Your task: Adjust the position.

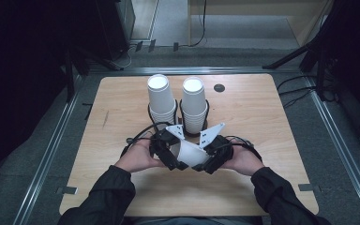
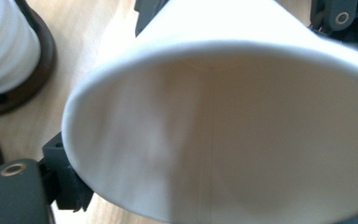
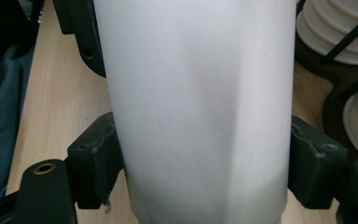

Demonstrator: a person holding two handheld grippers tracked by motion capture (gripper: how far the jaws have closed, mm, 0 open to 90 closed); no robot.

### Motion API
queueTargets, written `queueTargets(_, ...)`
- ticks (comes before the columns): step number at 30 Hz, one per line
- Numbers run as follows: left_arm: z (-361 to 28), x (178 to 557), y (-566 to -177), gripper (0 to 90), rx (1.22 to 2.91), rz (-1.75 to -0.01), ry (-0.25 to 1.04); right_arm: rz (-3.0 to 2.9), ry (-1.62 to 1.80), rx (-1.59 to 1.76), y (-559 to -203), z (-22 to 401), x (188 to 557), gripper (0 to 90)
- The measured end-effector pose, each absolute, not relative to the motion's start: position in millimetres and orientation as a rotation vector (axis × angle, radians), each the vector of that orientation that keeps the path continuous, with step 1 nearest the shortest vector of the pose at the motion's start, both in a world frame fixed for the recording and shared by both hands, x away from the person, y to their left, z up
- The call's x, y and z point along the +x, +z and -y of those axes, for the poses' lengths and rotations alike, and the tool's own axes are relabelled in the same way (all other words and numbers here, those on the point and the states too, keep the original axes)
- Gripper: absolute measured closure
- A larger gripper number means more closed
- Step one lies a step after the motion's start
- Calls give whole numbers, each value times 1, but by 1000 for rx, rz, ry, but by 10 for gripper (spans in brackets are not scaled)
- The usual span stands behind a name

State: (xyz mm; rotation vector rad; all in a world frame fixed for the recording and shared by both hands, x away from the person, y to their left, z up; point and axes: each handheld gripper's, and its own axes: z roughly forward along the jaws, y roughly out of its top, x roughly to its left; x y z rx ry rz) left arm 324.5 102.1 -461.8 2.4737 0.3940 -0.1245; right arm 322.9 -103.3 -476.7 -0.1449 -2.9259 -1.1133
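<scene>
Hold the white paper cup gently so you don't squash it. It lies on its side, low over the desk, just in front of the two cup stacks. Your right claw has its pads on both sides of the cup's wall, pressing it. Your left claw is at the cup's rim, one pad touching outside; I can't tell if it pinches. Keep both hands steady.
</scene>
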Motion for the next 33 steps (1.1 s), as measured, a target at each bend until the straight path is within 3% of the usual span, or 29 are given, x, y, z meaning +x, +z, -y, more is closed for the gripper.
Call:
queueTargets(10, -110, 325, -455, 0, 2413, -409, -48, 2903, -1181, -224, -470, 115, 328, 229)
queueTargets(33, -128, 320, -449, 0, 2188, -431, -89, 2839, -1385, -312, -452, 136, 327, 230)
